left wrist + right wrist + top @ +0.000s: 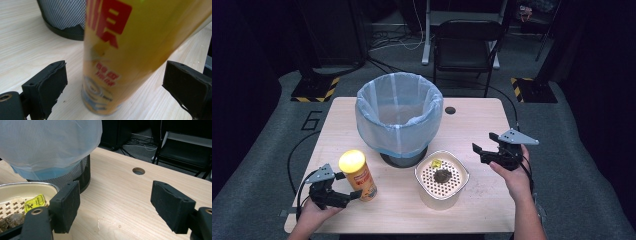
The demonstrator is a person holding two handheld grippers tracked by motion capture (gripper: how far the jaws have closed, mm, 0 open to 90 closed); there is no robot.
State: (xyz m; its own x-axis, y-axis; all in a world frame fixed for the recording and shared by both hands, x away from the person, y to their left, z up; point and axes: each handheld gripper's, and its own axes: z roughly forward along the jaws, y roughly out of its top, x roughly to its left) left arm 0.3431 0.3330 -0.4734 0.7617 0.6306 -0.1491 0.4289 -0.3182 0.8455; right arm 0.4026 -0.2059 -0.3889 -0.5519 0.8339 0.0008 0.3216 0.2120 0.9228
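Left tongs [343,196] at the near-left desk [472,125] corner, jaws released and spread. Yellow chip canister [358,175] stands upright between them; in the left gripper view the canister [130,50] fills the gap, with desk visible between it and each pad, so not yet touching. Judged step: approach finished, grasp about to start. Next move calls for clenching evenly on the lower body of the canister without tipping it, since it is tall and narrow.

Centre: mesh waste bin [398,117] lined with a pale blue bag, just behind the canister. In front of the bin and to its right, a cream perforated drain tray [457,187] holding a yellow tag and a dark clump, possibly a tea bag.

Right tongs [487,150] hover just right of the tray, released, grasping nothing; the right gripper view has bare desk between the jaws, the tray [30,187] at the left edge.
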